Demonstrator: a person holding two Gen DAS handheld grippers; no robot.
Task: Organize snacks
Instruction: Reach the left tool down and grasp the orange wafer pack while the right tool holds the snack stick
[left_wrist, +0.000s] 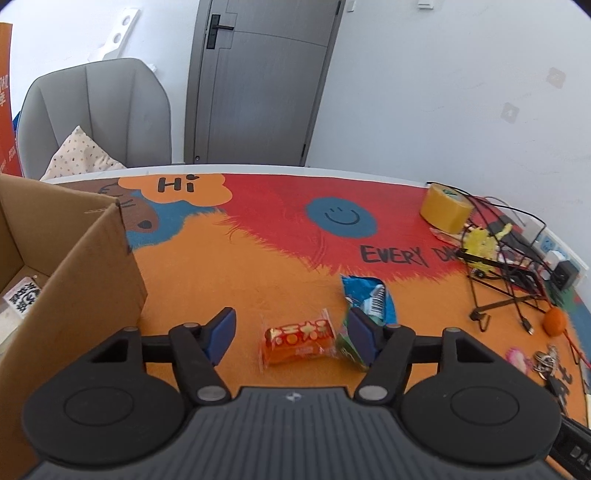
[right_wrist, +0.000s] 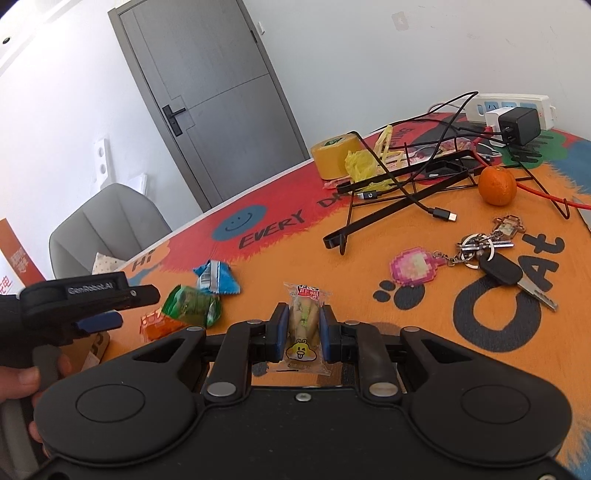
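Note:
An orange snack packet (left_wrist: 295, 341) lies on the colourful table mat between the fingers of my left gripper (left_wrist: 291, 332), which stands open; the pads do not touch the packet. A green packet (left_wrist: 345, 345) lies against the right finger, partly hidden by it, and a blue packet (left_wrist: 369, 295) lies just beyond. An open cardboard box (left_wrist: 74, 277) stands at the left. My right gripper (right_wrist: 303, 332) is shut on a clear packet (right_wrist: 303, 321) with a yellow cartoon print, held above the mat. The right wrist view also shows the left gripper (right_wrist: 125, 306) over the orange packet (right_wrist: 159, 326), beside the green packet (right_wrist: 192, 306) and blue packet (right_wrist: 216, 278).
To the right lie a yellow tape roll (right_wrist: 332, 157), a black wire stand (right_wrist: 399, 192), cables, a power strip (right_wrist: 513, 105), an orange fruit (right_wrist: 496, 186) and a bunch of keys (right_wrist: 495, 258). A grey chair (left_wrist: 96, 114) stands behind the table. A hand (right_wrist: 22, 380) holds the left gripper.

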